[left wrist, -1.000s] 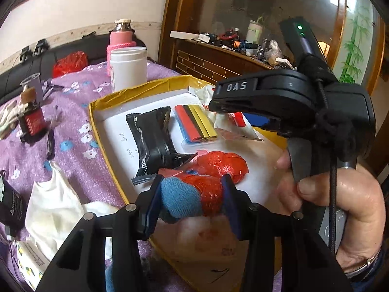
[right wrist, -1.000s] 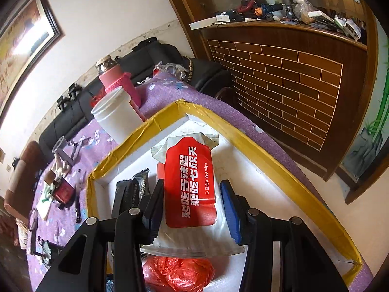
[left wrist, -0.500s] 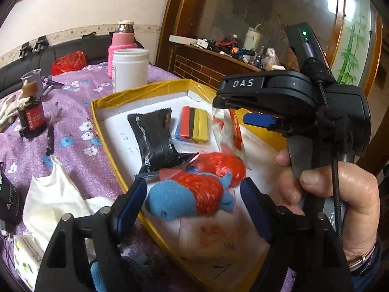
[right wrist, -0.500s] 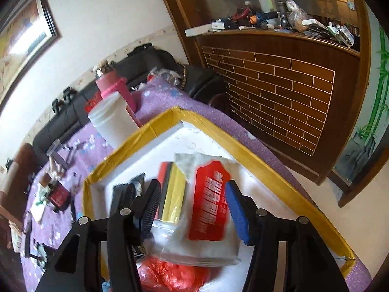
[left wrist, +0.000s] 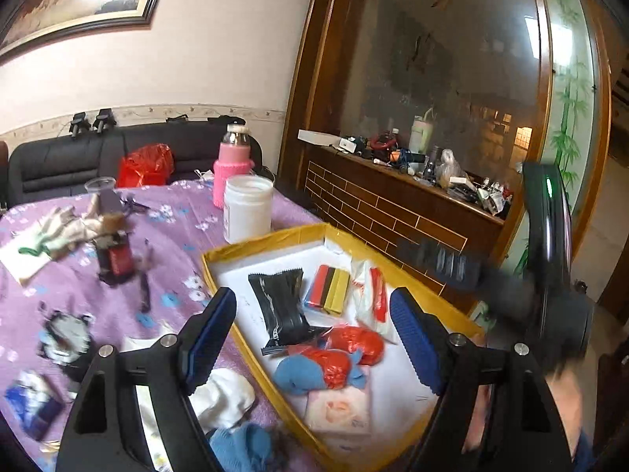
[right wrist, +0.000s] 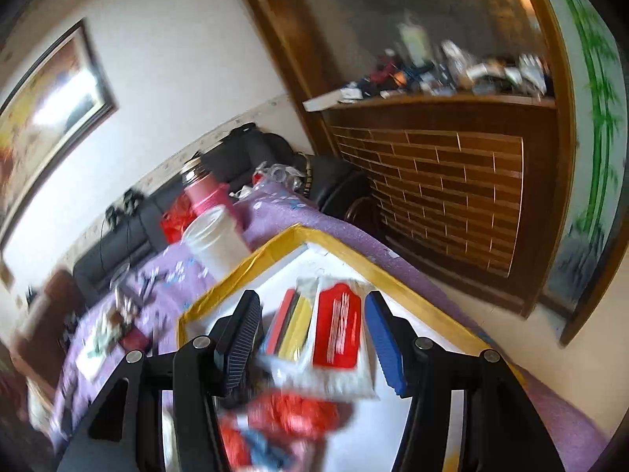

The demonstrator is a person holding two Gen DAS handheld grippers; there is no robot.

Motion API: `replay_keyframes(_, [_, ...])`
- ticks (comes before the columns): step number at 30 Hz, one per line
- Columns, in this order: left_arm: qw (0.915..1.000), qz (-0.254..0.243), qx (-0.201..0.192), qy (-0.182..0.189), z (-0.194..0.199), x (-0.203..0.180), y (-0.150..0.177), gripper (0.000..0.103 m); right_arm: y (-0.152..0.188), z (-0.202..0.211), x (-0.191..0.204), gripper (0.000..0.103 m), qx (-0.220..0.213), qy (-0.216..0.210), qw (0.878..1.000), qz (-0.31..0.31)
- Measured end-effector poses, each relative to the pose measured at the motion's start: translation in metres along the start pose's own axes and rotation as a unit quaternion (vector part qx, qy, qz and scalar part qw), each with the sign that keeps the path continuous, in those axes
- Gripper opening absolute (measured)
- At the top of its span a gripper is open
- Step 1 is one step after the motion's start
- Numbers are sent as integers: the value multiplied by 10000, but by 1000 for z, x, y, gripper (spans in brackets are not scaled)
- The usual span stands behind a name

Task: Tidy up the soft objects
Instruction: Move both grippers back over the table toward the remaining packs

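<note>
A yellow-rimmed white box [left wrist: 243,242] sits on the purple floral tablecloth. In it lie a blue-and-red soft bundle [left wrist: 314,369], a red crumpled bag [left wrist: 355,340], a black packet [left wrist: 281,306], a red-black-yellow pack [left wrist: 328,285] and a red-and-white wet-wipe packet [left wrist: 371,295]. My left gripper [left wrist: 312,342] is open and empty, raised above the box. My right gripper [right wrist: 310,340] is open above the wet-wipe packet [right wrist: 338,330], which lies loose in the box [right wrist: 393,275]. The right gripper's body shows blurred at the right of the left wrist view.
A white jar [left wrist: 247,208] and a pink-sleeved bottle [left wrist: 232,169] stand behind the box. Gloves, a small red-labelled bottle [left wrist: 114,257], white cloth [left wrist: 220,397] and blue fabric [left wrist: 240,446] lie left of the box. A cluttered brick-pattern counter [left wrist: 393,204] stands at the right.
The left gripper opened, dropped the blue-and-red bundle in the box and rose. The right gripper opened, let go of the wet-wipe packet and pulled back.
</note>
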State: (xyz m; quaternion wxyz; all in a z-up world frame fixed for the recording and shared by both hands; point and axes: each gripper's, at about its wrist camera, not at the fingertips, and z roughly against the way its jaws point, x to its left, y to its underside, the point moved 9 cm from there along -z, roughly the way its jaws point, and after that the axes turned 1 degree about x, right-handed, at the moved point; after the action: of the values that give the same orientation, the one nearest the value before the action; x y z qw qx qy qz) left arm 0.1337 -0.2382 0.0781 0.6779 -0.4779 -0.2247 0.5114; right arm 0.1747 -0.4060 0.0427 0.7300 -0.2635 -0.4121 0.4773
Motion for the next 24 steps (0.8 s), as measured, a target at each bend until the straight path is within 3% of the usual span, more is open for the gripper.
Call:
replay_keyframes(4, [9995, 52, 251, 198, 38, -1, -7, 80, 30, 35, 31, 60, 163, -435, 9971, 609])
replay_keyframes(10, [9974, 265, 670, 49, 92, 48, 9, 80, 107, 65, 90, 60, 800, -1445, 9759, 1427])
replay_keyframes(13, [9963, 363, 748, -217, 118, 96, 29, 80, 147, 73, 122, 60, 1157, -1901, 9570, 1863])
replay_keyframes(16, [9928, 381, 941, -642, 128, 145, 52, 80, 183, 81, 158, 60, 1485, -2315, 9305, 2418])
replay_keyframes(20, [9793, 856, 1446, -1132, 132, 227, 86, 80, 218, 90, 185, 66, 1692, -2570, 9045, 2953])
replay_keyframes(24, [9667, 1510, 1728, -1131, 131, 282, 100, 80, 239, 90, 191, 70, 1865, -2632, 8916, 3176])
